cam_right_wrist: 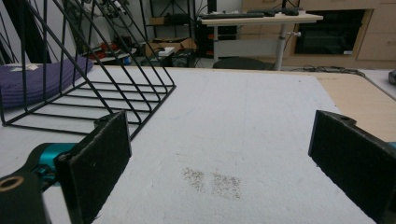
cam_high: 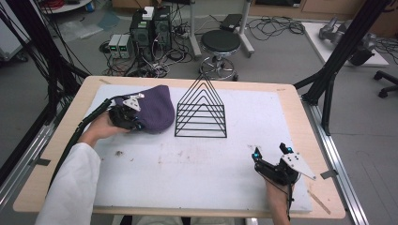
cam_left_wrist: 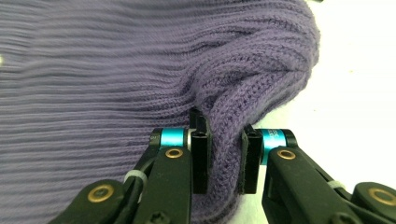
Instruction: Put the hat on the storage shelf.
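Here, at the left of the high view, the left gripper [cam_high: 127, 117] has its jaws pinched on a fold of a purple knit hat [cam_high: 151, 108], which lies on the white mat [cam_high: 197, 164] just left of a black wire rack [cam_high: 202, 110]. In the left gripper view the ribbed hat [cam_left_wrist: 140, 70] bunches into a ridge that runs down between the two black jaws of the left gripper [cam_left_wrist: 224, 161], so the grip looks secure.

At the lower right of the high view, the right gripper [cam_high: 271, 152] rests near the mat's front edge, well apart from hat and rack. Its jaws stand wide apart and hold nothing, as the right gripper view shows with the right gripper [cam_right_wrist: 219, 154] framing bare mat and a faint brownish stain [cam_right_wrist: 212, 181].

The work appears to be at an early stage: the hat is seized but not yet lifted clear of the mat, and whatever is meant for it, perhaps a place on or by the rack, seems left to do.

The mat covers most of a pale wooden table [cam_high: 300, 108] and bears small smudges. Beyond it, toward the top of the high view, a round black stool [cam_high: 220, 42], computer towers [cam_high: 151, 28] and tangled cables [cam_high: 277, 23] sit on a grey floor.
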A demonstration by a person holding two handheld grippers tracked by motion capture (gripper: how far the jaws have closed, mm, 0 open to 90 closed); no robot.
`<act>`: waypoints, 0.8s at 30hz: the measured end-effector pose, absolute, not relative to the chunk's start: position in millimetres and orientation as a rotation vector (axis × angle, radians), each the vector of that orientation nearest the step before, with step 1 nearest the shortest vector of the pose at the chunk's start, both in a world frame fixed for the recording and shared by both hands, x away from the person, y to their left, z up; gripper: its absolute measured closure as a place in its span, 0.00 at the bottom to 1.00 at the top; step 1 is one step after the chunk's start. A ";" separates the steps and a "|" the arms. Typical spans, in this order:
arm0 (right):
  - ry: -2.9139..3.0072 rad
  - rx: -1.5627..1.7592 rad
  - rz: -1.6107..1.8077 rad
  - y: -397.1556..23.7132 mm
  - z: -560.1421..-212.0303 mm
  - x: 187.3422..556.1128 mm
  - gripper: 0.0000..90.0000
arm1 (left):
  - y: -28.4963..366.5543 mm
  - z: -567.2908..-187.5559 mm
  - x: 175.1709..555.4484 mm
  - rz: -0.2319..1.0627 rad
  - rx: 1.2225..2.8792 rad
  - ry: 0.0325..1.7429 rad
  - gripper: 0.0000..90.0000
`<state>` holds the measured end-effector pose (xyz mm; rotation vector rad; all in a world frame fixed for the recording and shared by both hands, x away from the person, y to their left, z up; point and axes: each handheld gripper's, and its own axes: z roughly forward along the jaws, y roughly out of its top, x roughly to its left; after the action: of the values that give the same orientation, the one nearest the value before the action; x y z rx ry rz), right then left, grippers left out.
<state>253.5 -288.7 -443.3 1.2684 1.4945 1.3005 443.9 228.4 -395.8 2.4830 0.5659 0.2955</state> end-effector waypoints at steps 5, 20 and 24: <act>1.495 1.269 1.303 -288.3 -442.9 252.6 0.06 | 242.4 -373.1 438.6 0.320 2.395 0.594 0.88; 1.450 1.252 1.328 -288.3 -440.7 251.3 0.06 | 260.6 -331.8 428.9 0.306 2.200 0.680 0.88; 1.449 1.259 1.331 -288.2 -441.0 251.1 0.06 | 264.4 -324.1 425.4 0.325 2.159 0.686 0.88</act>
<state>251.1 -288.2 -441.0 1.2589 1.4491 1.3309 425.4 264.4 -324.1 2.1592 0.6856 0.3251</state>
